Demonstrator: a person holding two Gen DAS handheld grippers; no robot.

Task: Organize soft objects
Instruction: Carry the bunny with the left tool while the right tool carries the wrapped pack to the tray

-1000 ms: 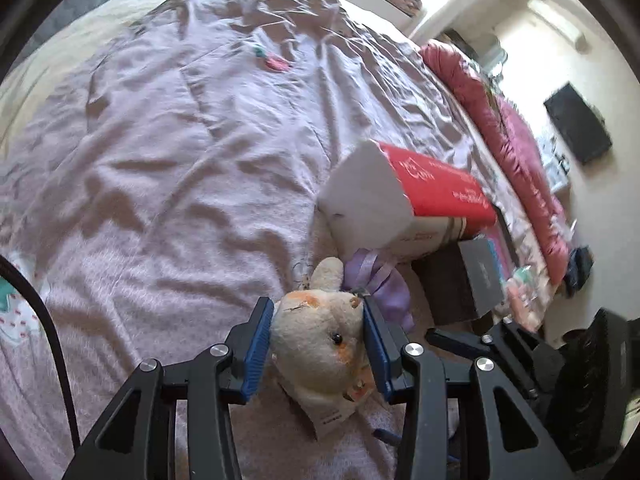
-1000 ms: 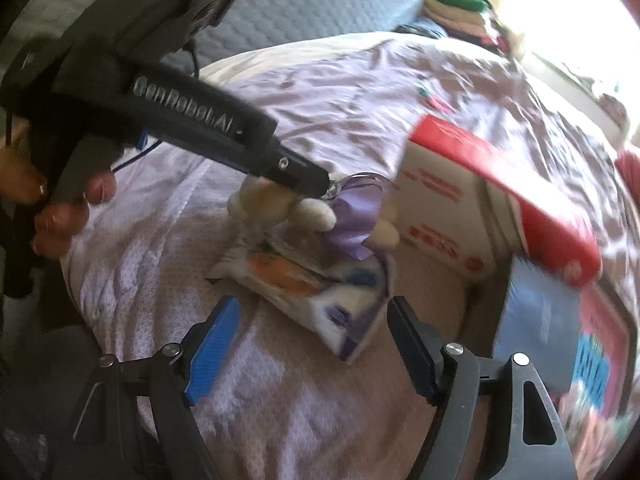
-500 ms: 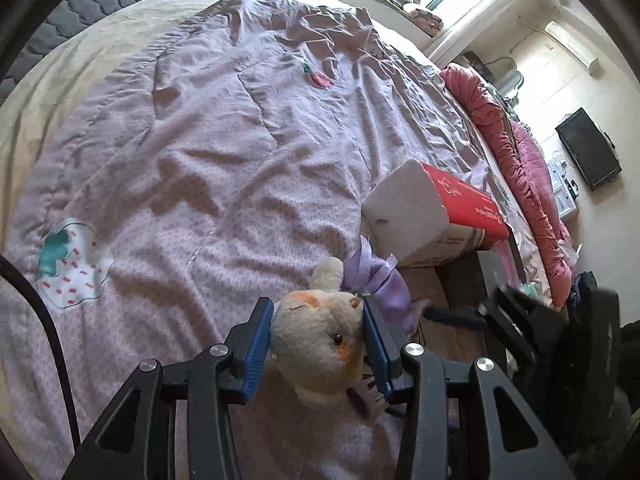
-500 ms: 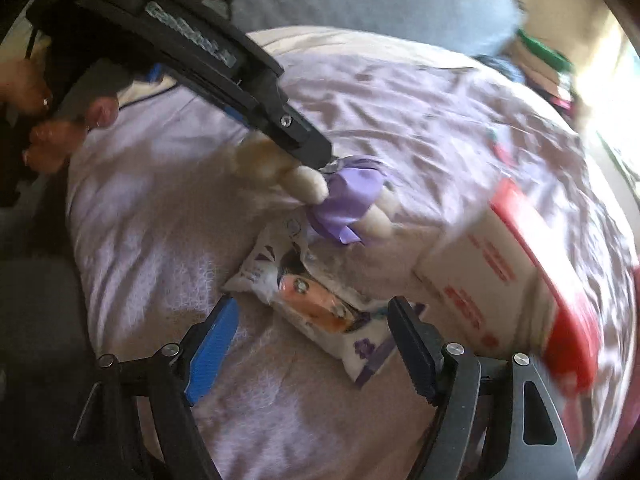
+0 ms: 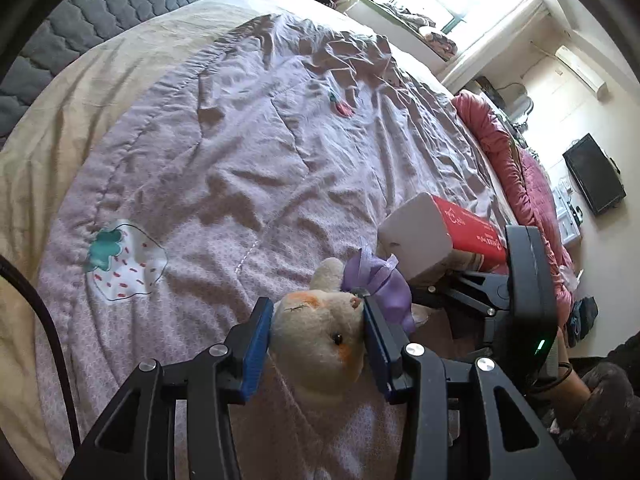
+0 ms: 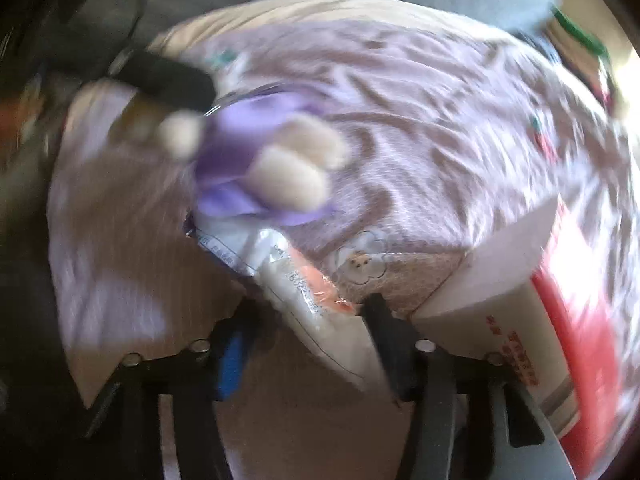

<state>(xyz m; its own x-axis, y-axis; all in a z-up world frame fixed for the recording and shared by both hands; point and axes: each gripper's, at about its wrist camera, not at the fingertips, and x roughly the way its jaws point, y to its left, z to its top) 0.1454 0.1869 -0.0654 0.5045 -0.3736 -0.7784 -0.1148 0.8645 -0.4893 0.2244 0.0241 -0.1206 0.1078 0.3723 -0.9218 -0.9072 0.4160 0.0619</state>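
Broadly, a lilac quilt (image 5: 224, 152) covers the bed and fills most of both views, with a grey padded headboard (image 5: 80, 20) at the far left and a rolled pink duvet (image 5: 520, 168) along the far right edge. Nearer, right of centre, a red-and-white box (image 5: 436, 240) lies on the quilt.

Smaller is the plush toy (image 5: 320, 340), cream with orange patches and a purple dress. The left gripper (image 5: 316, 344) has its blue pads pressed against both sides of the toy's head, narrowed to the head's width, and the toy appears to hang clear of the quilt, near the middle of the bed. It looks light and very squashy, so the head gives a full, rounded hold; the thin dress or ribbon would likely slip or stretch.

Smaller again, a flat plastic-wrapped packet (image 6: 304, 280) lies on the quilt just left of the box. It should be light, limp and slick, best pinched across its narrow width. The right gripper (image 6: 308, 348) straddles its near end with a pad on either side; the view is blurred, so whether the pads actually touch it I cannot tell.

The left tool points far and slightly down; the right tool comes in low from the near side, angled toward the packet, its body visible at the right of the left view.
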